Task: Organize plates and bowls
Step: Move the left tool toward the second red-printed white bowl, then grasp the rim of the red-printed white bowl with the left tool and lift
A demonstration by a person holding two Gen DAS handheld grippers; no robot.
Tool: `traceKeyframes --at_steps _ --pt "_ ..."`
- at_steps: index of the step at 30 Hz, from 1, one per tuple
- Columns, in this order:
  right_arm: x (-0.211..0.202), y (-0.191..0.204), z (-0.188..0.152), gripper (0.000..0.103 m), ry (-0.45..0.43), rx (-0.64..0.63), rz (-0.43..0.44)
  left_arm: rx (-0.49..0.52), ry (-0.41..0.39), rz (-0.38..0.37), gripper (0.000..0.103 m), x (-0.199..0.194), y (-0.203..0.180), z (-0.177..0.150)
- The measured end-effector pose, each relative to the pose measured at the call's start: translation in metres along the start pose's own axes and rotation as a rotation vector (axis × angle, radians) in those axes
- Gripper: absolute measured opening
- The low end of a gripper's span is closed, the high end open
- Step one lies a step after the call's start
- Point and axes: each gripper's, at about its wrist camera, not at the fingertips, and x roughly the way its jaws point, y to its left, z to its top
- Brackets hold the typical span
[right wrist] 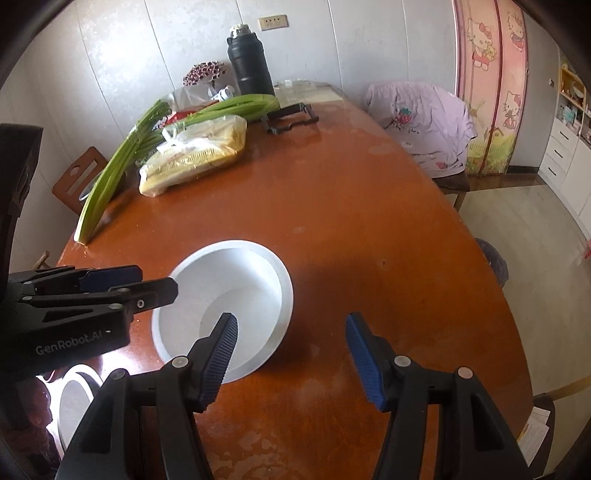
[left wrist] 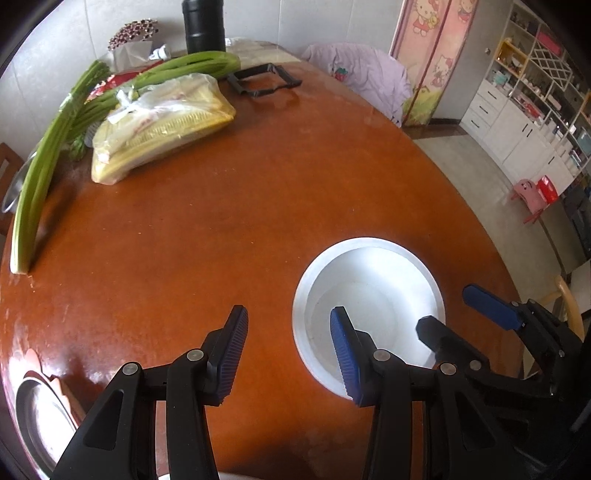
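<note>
A white bowl (left wrist: 373,295) stands upright and empty on the brown round table (left wrist: 221,206); it also shows in the right wrist view (right wrist: 236,284). My left gripper (left wrist: 290,332) is open, its right finger over the bowl's near left rim, its left finger over bare table. My right gripper (right wrist: 291,338) is open, its left finger over the bowl's near rim. In the left wrist view the right gripper (left wrist: 461,314) sits at the bowl's right side. A metal plate (left wrist: 40,417) lies at the table's near left edge.
A bag of yellow noodles (left wrist: 162,125), long green stalks (left wrist: 48,162), a black flask (left wrist: 203,26) and a black frame (left wrist: 264,79) lie at the far left of the table. A chair with purple cloth (right wrist: 424,118) stands at the far right.
</note>
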Motion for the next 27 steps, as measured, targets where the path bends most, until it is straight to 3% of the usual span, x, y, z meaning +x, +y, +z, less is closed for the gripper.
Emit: traceKeyframes --at_steps 16,27 --pt "0.022 0.018 -0.005 0.060 0.041 -0.064 0.044 -0.032 0.083 -0.009 0.047 0.032 -0.004 0.002" --pt "0.021 0.033 -0.008 0.056 0.039 -0.101 0.079 -0.034 0.118 -0.078 0.028 0.038 -0.005 0.001"
